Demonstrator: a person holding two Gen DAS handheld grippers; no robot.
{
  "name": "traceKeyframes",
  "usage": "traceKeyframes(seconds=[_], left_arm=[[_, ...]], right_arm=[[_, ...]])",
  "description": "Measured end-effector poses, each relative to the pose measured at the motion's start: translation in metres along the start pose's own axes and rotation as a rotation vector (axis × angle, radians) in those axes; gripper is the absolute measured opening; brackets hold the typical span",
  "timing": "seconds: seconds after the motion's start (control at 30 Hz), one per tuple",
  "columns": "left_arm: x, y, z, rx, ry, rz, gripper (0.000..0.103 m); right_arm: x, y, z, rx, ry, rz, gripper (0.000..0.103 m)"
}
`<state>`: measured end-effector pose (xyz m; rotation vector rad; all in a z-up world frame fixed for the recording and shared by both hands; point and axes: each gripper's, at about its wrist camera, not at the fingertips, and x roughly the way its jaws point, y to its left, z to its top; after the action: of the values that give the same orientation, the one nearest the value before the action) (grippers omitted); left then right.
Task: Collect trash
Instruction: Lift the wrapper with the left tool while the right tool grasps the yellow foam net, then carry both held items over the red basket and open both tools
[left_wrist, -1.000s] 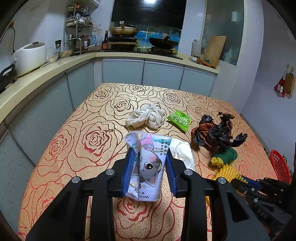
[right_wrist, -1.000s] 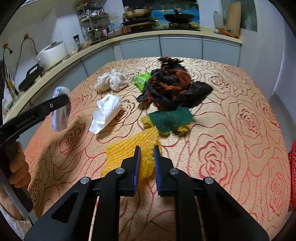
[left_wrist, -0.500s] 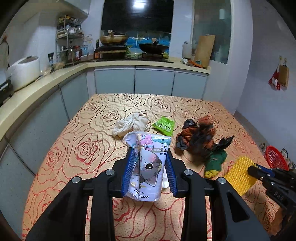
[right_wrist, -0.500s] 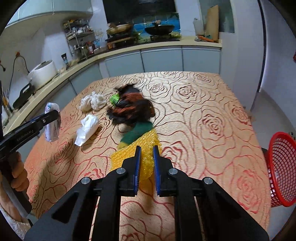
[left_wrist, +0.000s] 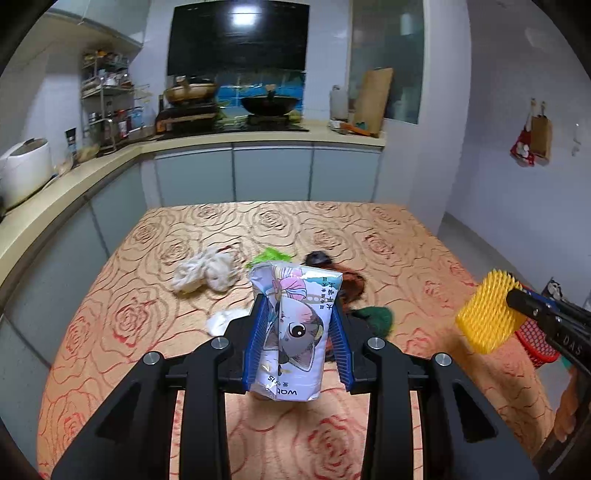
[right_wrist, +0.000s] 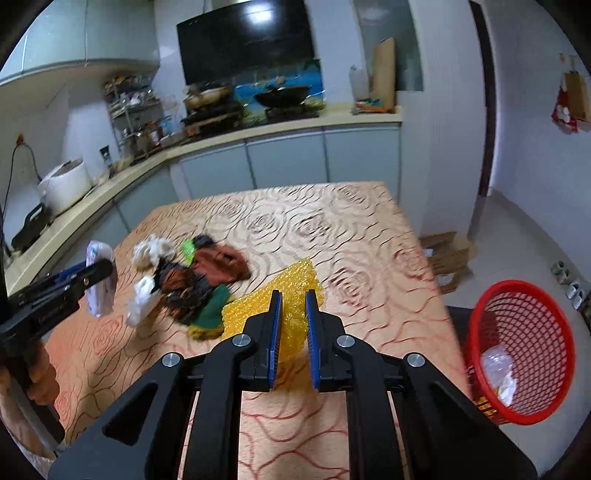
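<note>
The table (right_wrist: 369, 258), covered in a rose-patterned cloth, is strewn with rags and scraps. A red basket (right_wrist: 517, 306) is seen on the floor beside it. A cartoon-printed packet (left_wrist: 295, 325) is clamped in the left gripper (left_wrist: 298, 325) above the table; yellow foam netting (right_wrist: 273, 306) is pinched by the right gripper (right_wrist: 293, 339).

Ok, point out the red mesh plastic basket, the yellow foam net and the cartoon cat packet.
red mesh plastic basket (right_wrist: 524, 328), right wrist view, inner mesh wall.
yellow foam net (left_wrist: 485, 314), left wrist view, middle of its face.
cartoon cat packet (left_wrist: 297, 328), left wrist view, printed front.
</note>
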<state>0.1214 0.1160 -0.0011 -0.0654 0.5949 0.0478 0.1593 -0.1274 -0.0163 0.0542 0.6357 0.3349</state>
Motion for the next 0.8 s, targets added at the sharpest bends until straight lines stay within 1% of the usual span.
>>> traceKeyframes(seconds=[0.37,0.63,0.8], left_arm=[[0.006,-0.065,0.019,0.091,-0.027,-0.108,0.032],[0.014,-0.129,0.032,0.155,-0.041,-0.222,0.032],[0.015,-0.170,0.034,0.201,-0.048,-0.289,0.032]], right_arm=[[-0.033,-0.055,0.009,0.072,-0.074,-0.107,0.013],[-0.056,-0.103,0.008,0.126,-0.104,-0.215,0.013],[-0.073,-0.132,0.003,0.160,-0.119,-0.276,0.013]])
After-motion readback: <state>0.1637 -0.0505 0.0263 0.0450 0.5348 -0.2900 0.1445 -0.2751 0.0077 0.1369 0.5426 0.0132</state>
